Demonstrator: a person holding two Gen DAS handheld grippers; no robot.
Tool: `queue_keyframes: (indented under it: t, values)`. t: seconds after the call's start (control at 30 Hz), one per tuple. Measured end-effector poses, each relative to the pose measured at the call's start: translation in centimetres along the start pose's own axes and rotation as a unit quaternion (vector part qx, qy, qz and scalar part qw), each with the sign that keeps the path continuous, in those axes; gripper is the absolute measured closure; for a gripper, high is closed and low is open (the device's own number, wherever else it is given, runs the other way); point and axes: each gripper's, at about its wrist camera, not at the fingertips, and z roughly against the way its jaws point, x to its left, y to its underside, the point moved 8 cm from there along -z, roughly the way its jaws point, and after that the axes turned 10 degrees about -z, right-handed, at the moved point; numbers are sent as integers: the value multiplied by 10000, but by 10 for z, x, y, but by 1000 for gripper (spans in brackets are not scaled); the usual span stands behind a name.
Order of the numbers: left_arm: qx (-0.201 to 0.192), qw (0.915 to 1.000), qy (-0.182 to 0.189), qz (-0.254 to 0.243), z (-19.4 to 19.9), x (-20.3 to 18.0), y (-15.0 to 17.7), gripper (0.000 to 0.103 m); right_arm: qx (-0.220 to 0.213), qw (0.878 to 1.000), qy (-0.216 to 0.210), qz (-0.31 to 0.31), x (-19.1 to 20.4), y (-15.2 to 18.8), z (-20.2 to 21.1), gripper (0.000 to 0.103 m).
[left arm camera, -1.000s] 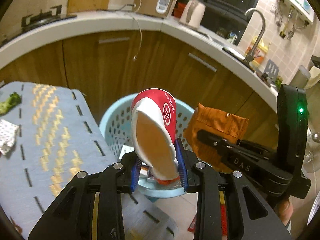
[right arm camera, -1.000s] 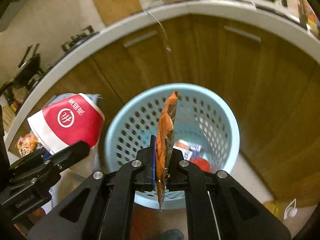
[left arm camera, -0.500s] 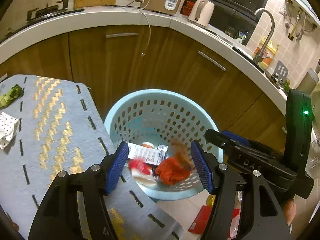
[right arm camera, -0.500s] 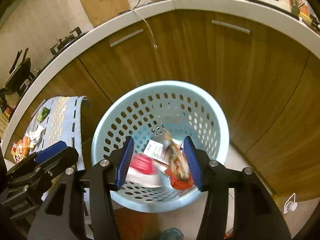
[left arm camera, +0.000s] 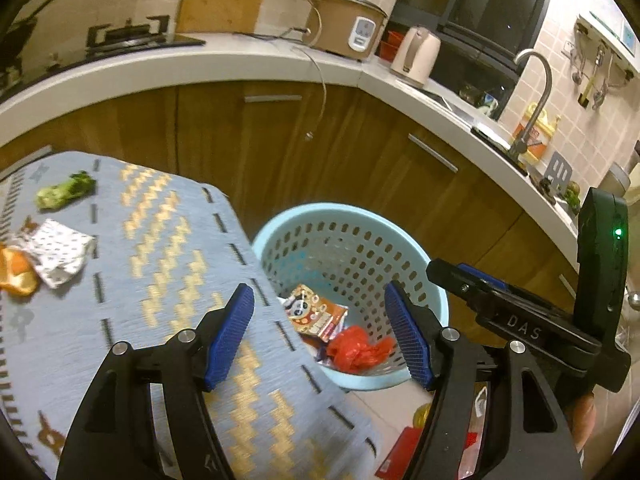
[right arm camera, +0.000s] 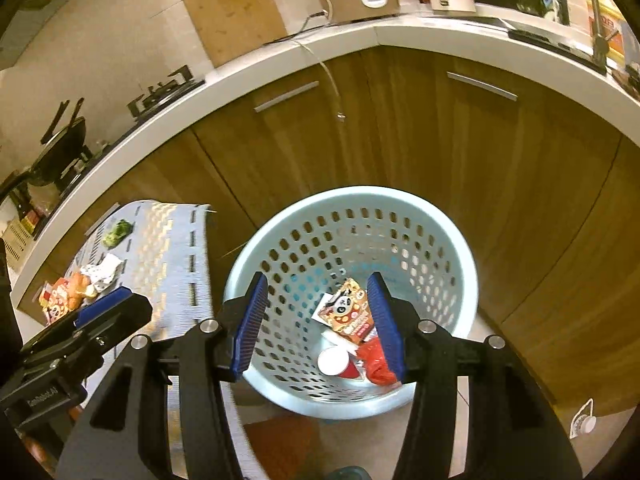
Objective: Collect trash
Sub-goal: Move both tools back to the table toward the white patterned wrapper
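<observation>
Kitchen floor, lower centre: blue basket (right arm camera: 352,208) half hides paper cup (right arm camera: 334,362) | "DAS" on right gripper (right arm camera: 318,318) | left gripper (left arm camera: 320,336), both parted, empty

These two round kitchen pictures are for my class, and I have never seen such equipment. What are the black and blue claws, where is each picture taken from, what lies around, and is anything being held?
There is no robot here. A person holds a hand tool in each hand, each with two black fingers and blue ribbed pads, and a wide-angle camera on each tool looks along its fingers.

One picture is from the left gripper, with the right tool at its edge; the other is from the right gripper.

Both stand open and hold nothing.

Below them is a pale blue perforated plastic basket containing a cartoon-printed snack wrapper, a red paper cup and crumpled red plastic.

Beside it, a blue-grey woven cloth with yellow zigzags still carries a green vegetable scrap, a crumpled white spotted paper and an orange scrap.
</observation>
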Motion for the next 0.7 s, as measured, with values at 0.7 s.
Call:
queue_keyframes:
  t: [0.7]
  values:
    - [-717, 9787, -1503, 1197, 147, 182, 42, 37, 116, 9911, -715, 1120, 144, 34, -6, 55]
